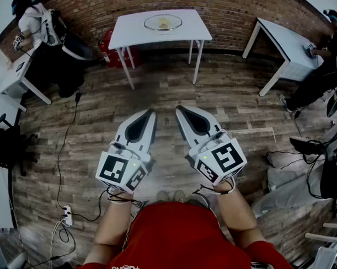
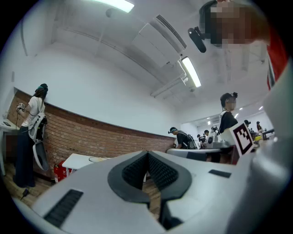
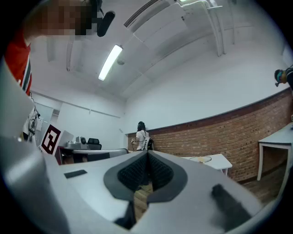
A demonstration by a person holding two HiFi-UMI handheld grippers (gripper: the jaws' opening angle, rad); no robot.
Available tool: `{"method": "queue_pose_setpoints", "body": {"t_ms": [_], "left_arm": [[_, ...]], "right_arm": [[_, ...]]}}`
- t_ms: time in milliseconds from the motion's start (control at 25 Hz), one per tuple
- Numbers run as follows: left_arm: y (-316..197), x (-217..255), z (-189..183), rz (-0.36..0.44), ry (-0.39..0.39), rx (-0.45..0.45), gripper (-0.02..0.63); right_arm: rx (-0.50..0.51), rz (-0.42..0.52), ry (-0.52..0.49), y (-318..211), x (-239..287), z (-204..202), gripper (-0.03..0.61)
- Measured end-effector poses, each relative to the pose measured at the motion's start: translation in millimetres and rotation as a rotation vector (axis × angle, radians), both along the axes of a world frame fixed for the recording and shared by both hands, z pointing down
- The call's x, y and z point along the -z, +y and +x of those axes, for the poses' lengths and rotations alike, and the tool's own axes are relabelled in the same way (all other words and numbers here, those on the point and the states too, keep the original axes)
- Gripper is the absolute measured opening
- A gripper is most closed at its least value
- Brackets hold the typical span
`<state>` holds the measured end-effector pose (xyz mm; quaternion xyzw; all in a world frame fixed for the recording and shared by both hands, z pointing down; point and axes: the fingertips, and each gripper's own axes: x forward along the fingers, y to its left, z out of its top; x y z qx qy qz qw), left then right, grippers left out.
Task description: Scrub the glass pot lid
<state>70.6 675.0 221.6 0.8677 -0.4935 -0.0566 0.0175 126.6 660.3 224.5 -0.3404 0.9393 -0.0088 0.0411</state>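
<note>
The glass pot lid (image 1: 163,22) lies on a white table (image 1: 133,30) against the brick wall, far ahead of me. Both grippers are held over the wooden floor, well short of that table. My left gripper (image 1: 151,111) is shut with nothing between its pads. My right gripper (image 1: 179,108) is shut and empty too. In the left gripper view the gripper (image 2: 147,153) points level toward the table (image 2: 80,160). In the right gripper view the gripper (image 3: 147,153) does the same, with the lid (image 3: 202,159) small on the table (image 3: 220,161).
A second white table (image 1: 285,44) stands at the right with a person (image 1: 325,65) beside it. Another person (image 1: 37,24) stands at the far left by a desk (image 1: 16,79). Red canisters (image 1: 108,52) sit under the lid's table. Cables and a power strip (image 1: 67,215) lie on the floor.
</note>
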Motion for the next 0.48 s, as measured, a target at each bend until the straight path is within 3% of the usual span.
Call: {"method": "queue_pose_setpoints", "body": {"t_ms": [480], "left_arm": [[-5.9,-2.9,10.6,-0.009,-0.002,0.011,0.017]], "right_arm": [[0.013,0.004,-0.025,-5.5,0.4,12.7,0.029]]}}
